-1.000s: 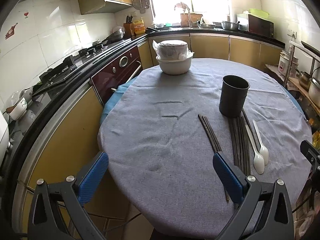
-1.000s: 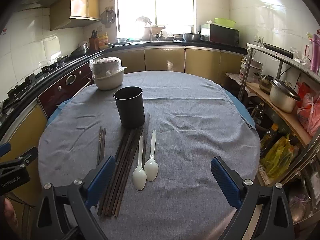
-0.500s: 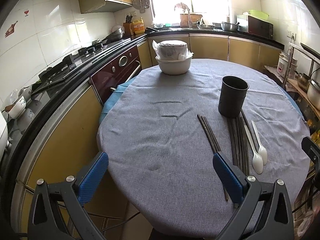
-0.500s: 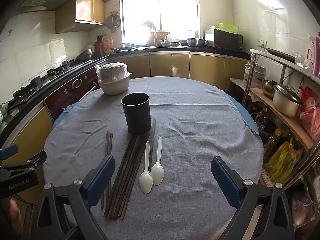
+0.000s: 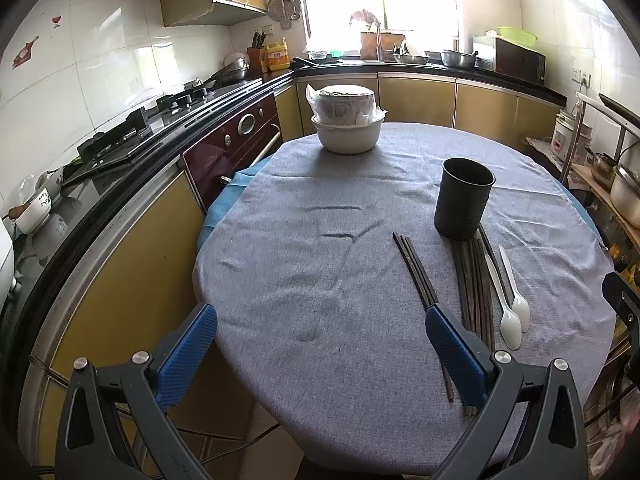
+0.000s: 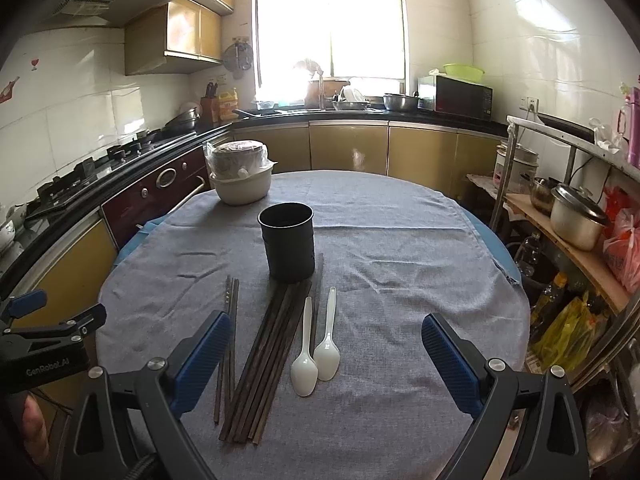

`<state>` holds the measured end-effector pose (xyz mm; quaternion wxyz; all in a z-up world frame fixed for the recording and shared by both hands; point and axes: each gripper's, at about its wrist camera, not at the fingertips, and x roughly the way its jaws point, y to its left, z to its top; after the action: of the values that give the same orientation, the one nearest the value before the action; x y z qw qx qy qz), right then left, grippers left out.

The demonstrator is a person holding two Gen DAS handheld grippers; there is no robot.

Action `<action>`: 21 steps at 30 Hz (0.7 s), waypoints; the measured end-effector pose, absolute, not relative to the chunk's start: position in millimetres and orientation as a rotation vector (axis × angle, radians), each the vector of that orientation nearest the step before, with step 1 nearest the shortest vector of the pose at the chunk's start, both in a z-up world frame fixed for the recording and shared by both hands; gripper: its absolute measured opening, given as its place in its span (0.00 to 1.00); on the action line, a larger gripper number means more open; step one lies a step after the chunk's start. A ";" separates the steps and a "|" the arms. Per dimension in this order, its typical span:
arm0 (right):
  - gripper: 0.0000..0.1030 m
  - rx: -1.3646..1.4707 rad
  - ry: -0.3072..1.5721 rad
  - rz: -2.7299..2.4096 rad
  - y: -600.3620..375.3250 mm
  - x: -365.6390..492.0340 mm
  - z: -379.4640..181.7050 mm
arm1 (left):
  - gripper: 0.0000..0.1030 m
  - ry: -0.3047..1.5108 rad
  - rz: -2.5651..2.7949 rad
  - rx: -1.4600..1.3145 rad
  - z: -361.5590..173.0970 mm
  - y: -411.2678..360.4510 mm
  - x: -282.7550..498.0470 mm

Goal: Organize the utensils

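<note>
Two hand-held grippers, both gaping, nothing held | left wrist view: left hand-held gripper at counter edge; chopsticks and spoons lie ahead-right, long axes toward holder | right wrist view: right hand-held gripper nearer, spoons between its fingers; shows full chopstick lengths.

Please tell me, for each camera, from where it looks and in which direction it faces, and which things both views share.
Left wrist: sits on the left gripper at the table's near left edge, facing the window; both open fingers show.
Right wrist: sits on the right gripper nearer the middle, facing the window; its open fingers, the left gripper and a fingertip show.
Shared: black cup, chopsticks, two white spoons, bowl.
</note>
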<state>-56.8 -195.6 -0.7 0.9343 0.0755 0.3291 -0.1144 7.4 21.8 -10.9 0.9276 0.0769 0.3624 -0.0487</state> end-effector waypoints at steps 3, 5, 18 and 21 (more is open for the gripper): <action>0.95 0.153 0.672 -0.233 -194.5 -56.9 -0.3 | 1.00 0.747 -0.100 0.154 -11.9 23.1 7.6; 0.95 0.151 0.673 -0.229 -193.3 -56.3 -0.3 | 1.00 0.747 -0.099 0.152 -12.0 23.9 7.9; 0.94 0.147 0.670 -0.208 -185.3 -53.8 2.3 | 1.00 0.750 -0.101 0.145 -11.7 27.7 8.1; 0.94 0.150 0.669 -0.207 -185.3 -53.6 2.8 | 1.00 0.752 -0.100 0.141 -11.7 29.6 8.2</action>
<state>-53.6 -185.3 2.8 0.9365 0.0733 0.3275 -0.1012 8.2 29.6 -11.7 0.9265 0.0689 0.3666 -0.0490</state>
